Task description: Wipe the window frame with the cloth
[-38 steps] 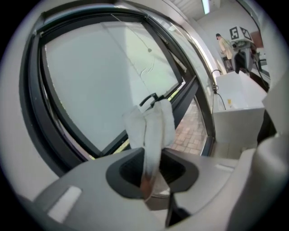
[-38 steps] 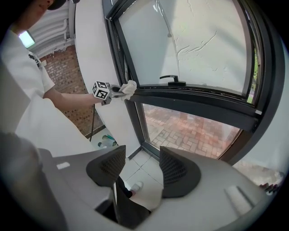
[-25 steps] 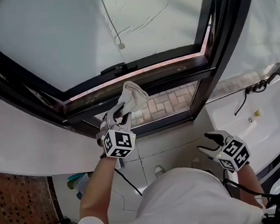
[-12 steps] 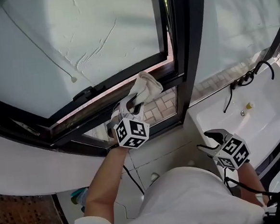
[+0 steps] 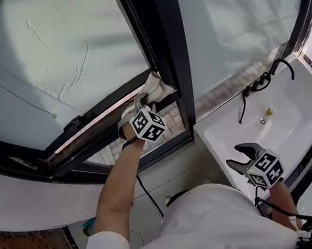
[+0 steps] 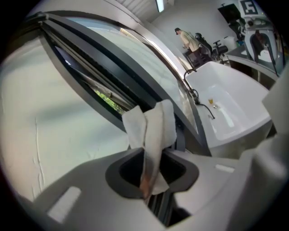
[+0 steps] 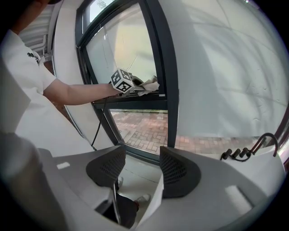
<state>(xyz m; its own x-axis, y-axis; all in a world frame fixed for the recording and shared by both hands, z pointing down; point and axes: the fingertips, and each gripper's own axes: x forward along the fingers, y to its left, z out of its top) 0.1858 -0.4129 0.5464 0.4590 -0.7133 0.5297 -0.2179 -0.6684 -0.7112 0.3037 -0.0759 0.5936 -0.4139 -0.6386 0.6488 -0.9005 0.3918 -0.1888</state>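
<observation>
The left gripper (image 5: 143, 102) has its jaws clenched on a crumpled white cloth (image 5: 156, 84). It holds the cloth against the dark metal window frame (image 5: 163, 34), in the corner where the horizontal bar meets the upright post. The cloth seems to touch the post, though the contact is partly hidden. The right gripper (image 5: 237, 157) hangs low by the front edge of the white washbasin (image 5: 229, 129), jaws spread apart and holding nothing.
</observation>
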